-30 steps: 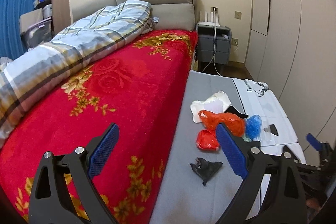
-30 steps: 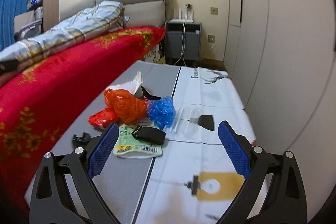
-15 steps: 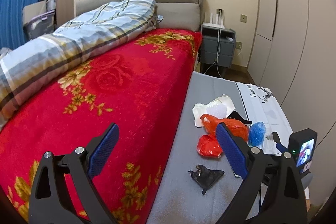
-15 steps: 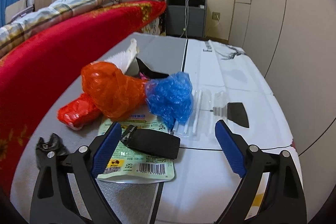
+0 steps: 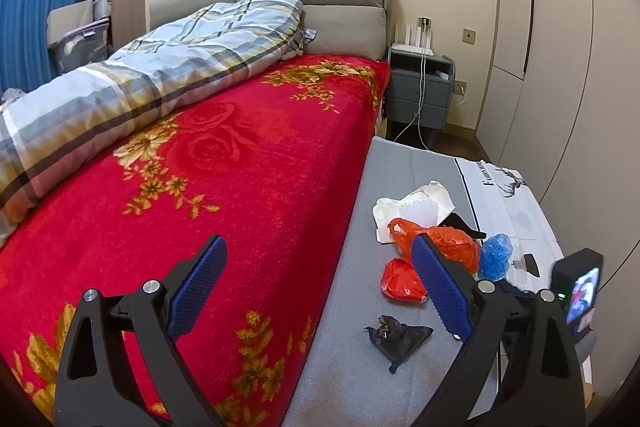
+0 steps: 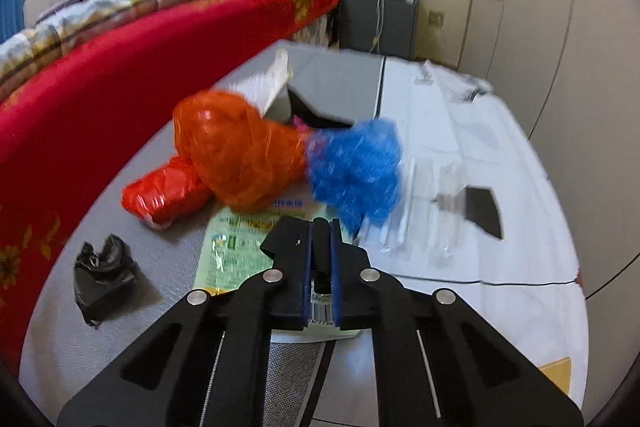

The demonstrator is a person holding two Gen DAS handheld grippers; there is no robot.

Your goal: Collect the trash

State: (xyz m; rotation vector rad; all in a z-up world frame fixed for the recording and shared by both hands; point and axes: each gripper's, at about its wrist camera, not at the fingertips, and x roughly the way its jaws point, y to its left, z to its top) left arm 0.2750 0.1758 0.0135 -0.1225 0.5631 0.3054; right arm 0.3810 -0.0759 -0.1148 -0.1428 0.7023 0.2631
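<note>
Between the right gripper's [image 6: 321, 259] fingers, which have just been closing: a flat black piece [image 6: 320, 247], pinched, lying on the green wrapper [image 6: 236, 251]. Left gripper [image 5: 316, 291] spread wide, empty, over the bed edge.

I see a red bed cover [image 5: 248, 163] patterned with gold flowers, a grey-and-white plaid quilt [image 5: 160, 67], an orange bag [image 6: 236, 155], a blue crumpled bag [image 6: 356, 171], a black scrap [image 6: 102, 275], and a pale green printed packet [image 6: 240, 247] on grey matting [image 5: 360, 379].
</note>
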